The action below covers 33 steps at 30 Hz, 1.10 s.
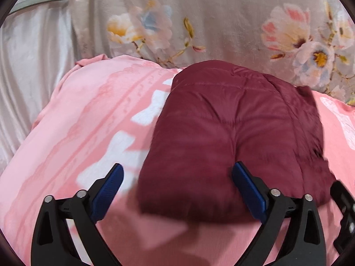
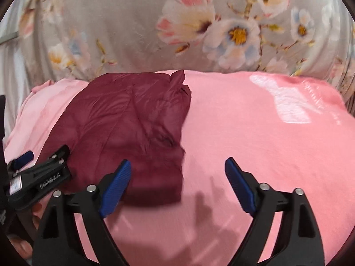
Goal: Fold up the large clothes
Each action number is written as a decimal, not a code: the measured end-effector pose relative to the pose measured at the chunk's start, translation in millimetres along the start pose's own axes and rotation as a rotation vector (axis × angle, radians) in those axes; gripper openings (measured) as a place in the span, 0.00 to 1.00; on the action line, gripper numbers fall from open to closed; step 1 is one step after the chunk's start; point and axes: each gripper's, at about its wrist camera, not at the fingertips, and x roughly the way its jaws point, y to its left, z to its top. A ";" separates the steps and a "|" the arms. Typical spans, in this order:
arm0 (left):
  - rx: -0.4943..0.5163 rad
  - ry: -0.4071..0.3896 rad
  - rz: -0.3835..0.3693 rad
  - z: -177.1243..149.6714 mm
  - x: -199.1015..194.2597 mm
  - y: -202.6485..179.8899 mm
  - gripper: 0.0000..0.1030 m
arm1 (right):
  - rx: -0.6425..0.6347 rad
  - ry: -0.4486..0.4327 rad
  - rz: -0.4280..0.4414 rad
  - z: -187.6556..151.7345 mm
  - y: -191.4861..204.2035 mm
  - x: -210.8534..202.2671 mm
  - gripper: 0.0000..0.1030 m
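The folded maroon quilted jacket (image 1: 233, 133) lies on the pink blanket (image 2: 255, 133), before the grey floral cover (image 2: 133, 22), while the left gripper (image 1: 177, 177) and right gripper (image 2: 177, 173) both stand apart, holding nothing.

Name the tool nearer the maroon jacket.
Left. The left tool straddles the jacket's near edge; the right tool sits off its right side, over the pink blanket.

Bare pink blanket (image 2: 255, 133) right of folded maroon jacket (image 2: 124, 122), flowered bedding (image 2: 133, 22) walling behind
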 end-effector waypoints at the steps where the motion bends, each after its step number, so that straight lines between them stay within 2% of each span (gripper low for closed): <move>1: 0.003 0.001 -0.008 -8.4 -11.0 2.5 0.95 | -0.016 0.012 -0.012 -11.0 -1.0 -10.4 0.90; 6: 0.032 0.059 -0.010 -41.3 -44.2 9.9 0.95 | 0.015 0.022 -0.026 -44.8 -15.9 -57.3 0.95; 12: 0.014 0.087 -0.004 -79.0 -87.0 27.1 0.95 | 0.052 0.108 -0.015 -79.0 -26.4 -88.2 0.95; 16: 0.041 0.098 0.004 -100.3 -111.1 29.1 0.95 | 0.046 0.078 -0.001 -93.4 -23.7 -112.2 0.95; 24: 0.094 0.094 0.020 -121.0 -133.8 21.7 0.95 | -0.039 0.057 -0.015 -99.9 -6.6 -127.6 0.95; 33: 0.138 0.082 0.013 -122.8 -135.9 11.6 0.95 | -0.065 0.100 -0.015 -102.5 -1.2 -117.6 0.95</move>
